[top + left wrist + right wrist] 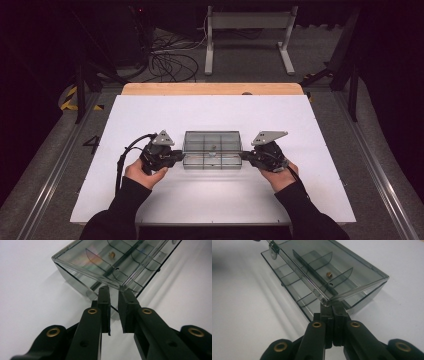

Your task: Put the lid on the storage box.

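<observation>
Since the clear plastic box (212, 149) at frame centre looks light, rigid and slick, pinch its lid corners: right gripper (333, 308) pressed together, left gripper (114, 293) nearly so, neither clearly pinching the lid

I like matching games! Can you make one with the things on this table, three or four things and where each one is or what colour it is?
Things:
1. clear box
2. small brass piece
3. left gripper
4. table sheet

Descriptions:
A. white, lying flat
B. at the left end of the box
C. see-through, with dividers inside
D. inside one compartment

Pairs: 1-C, 2-D, 3-B, 4-A
</observation>
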`<state>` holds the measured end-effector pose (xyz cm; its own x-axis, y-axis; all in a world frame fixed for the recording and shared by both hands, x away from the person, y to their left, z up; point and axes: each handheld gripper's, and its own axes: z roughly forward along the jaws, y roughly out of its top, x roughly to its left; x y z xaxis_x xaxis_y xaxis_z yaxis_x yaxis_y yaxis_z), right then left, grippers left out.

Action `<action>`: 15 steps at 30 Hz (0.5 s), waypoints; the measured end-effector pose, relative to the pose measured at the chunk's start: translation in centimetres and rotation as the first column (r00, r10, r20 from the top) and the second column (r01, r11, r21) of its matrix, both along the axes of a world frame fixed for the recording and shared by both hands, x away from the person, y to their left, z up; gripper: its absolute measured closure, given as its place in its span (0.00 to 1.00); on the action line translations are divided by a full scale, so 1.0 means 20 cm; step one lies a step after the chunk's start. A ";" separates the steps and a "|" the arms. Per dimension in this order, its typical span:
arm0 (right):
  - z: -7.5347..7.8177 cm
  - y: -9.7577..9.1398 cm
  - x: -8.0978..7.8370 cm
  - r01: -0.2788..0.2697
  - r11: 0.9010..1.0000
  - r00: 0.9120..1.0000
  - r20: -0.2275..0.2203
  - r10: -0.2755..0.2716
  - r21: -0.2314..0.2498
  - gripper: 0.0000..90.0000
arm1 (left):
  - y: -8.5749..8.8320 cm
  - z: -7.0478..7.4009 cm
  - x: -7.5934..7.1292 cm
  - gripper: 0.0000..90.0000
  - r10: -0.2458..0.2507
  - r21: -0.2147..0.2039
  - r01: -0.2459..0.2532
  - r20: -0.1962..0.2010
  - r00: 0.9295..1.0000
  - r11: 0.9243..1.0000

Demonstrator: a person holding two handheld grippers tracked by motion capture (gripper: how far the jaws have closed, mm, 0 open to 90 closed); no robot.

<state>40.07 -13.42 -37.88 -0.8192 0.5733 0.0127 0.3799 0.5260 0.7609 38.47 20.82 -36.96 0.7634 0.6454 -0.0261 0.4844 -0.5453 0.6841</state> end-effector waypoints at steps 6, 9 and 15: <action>-0.01 0.00 -0.01 -0.008 0.999 1.000 -0.010 0.008 -0.031 0.99 | 0.00 -0.01 -0.01 0.89 -0.006 0.013 0.007 -0.021 1.000 1.000; -0.02 0.00 -0.02 -0.010 0.999 1.000 -0.018 0.010 -0.040 0.99 | -0.01 -0.02 -0.02 0.89 -0.012 0.034 0.013 -0.023 1.000 0.999; -0.04 0.00 -0.03 -0.018 0.998 0.999 -0.032 0.016 -0.060 0.99 | -0.03 -0.03 -0.04 0.89 -0.024 0.065 0.026 -0.024 0.999 0.998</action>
